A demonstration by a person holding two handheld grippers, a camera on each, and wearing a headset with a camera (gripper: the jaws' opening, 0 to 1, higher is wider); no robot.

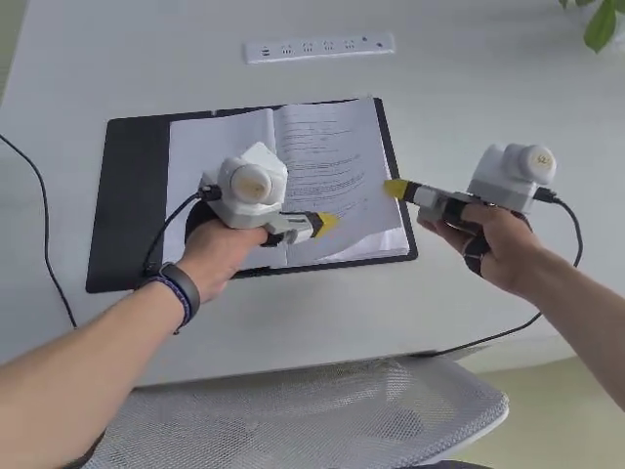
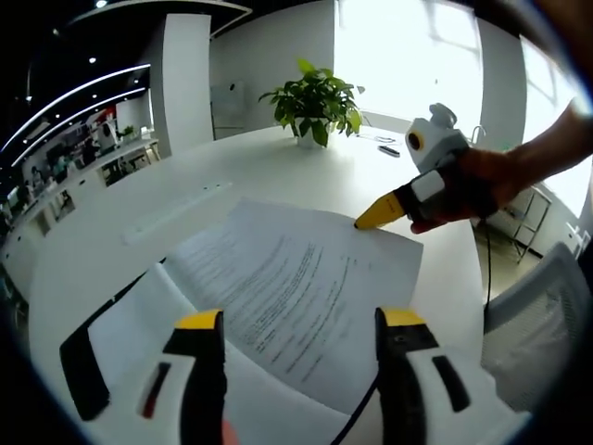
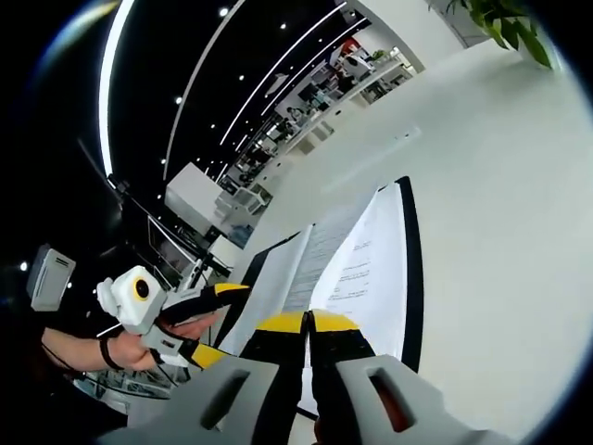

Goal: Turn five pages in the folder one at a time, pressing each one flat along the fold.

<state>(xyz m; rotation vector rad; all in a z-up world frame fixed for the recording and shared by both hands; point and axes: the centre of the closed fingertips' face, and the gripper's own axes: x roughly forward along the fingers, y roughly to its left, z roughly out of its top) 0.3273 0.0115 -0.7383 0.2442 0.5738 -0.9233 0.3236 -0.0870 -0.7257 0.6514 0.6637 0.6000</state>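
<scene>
Two sets of tongs hang over one black folder (image 1: 132,205), which lies open and flat on the white desk (image 1: 469,88); the folder holds a stack of white sheets, with a blank leaf (image 1: 210,166) on its left half and printed pages (image 1: 332,156) on its right half.

The left tongs (image 2: 298,320) are spread wide with nothing between the yellow tips; they sit low over the near part of the printed pages, close to the fold. The right tongs (image 3: 309,322) are pressed together, tip against tip; their yellow point meets the outer right edge of the printed pages, though whether a sheet is caught between the tips cannot be told.

The head view adds a power strip (image 1: 320,46) on the desk beyond the folder, a mesh chair (image 1: 293,410) at the near edge and a dark wristband (image 1: 181,291) on the left wrist; the left gripper view adds a potted plant (image 2: 315,102) at the far side of the desk, and shows the right tongs touching the page's far edge; the right gripper view looks back along the open folder, with the left tongs and the hand that holds them at lower left.
</scene>
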